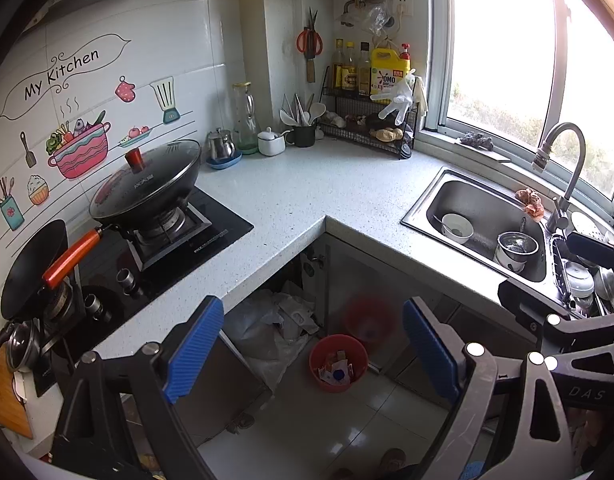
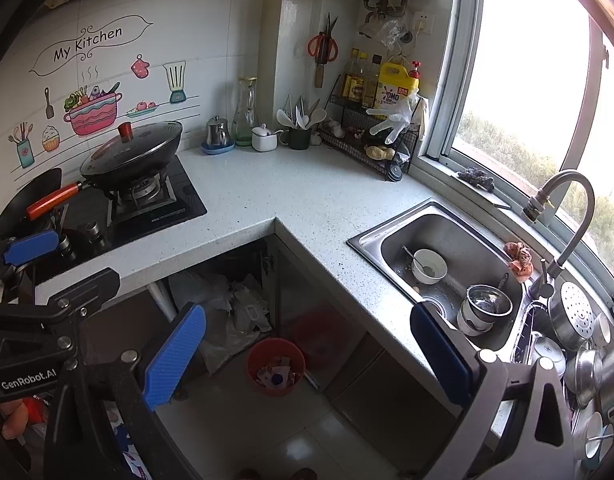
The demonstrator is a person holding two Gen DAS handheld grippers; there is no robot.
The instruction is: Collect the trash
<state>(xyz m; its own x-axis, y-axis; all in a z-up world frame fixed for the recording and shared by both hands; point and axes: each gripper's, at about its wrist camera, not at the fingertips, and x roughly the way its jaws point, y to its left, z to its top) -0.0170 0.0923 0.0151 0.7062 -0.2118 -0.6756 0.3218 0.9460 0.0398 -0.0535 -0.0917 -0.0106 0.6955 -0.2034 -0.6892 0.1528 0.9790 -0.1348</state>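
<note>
Both the left gripper [image 1: 311, 354] and right gripper [image 2: 307, 356] hold their jaws wide open and empty, high above the red bin [image 1: 338, 362] on the floor, so reaching down could knock the worktop [image 1: 307, 188] edge.

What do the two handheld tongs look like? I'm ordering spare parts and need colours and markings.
Both match: the left tongs and the right tongs each have two black arms with triangular cut-outs, silver round bolt heads, and ribbed blue pads on the tips. In the right view, the left body reads "GenRobot.AI" in white; in the left view, the right one shows pale "DAS" lettering. No cables or sleeves show.
</note>
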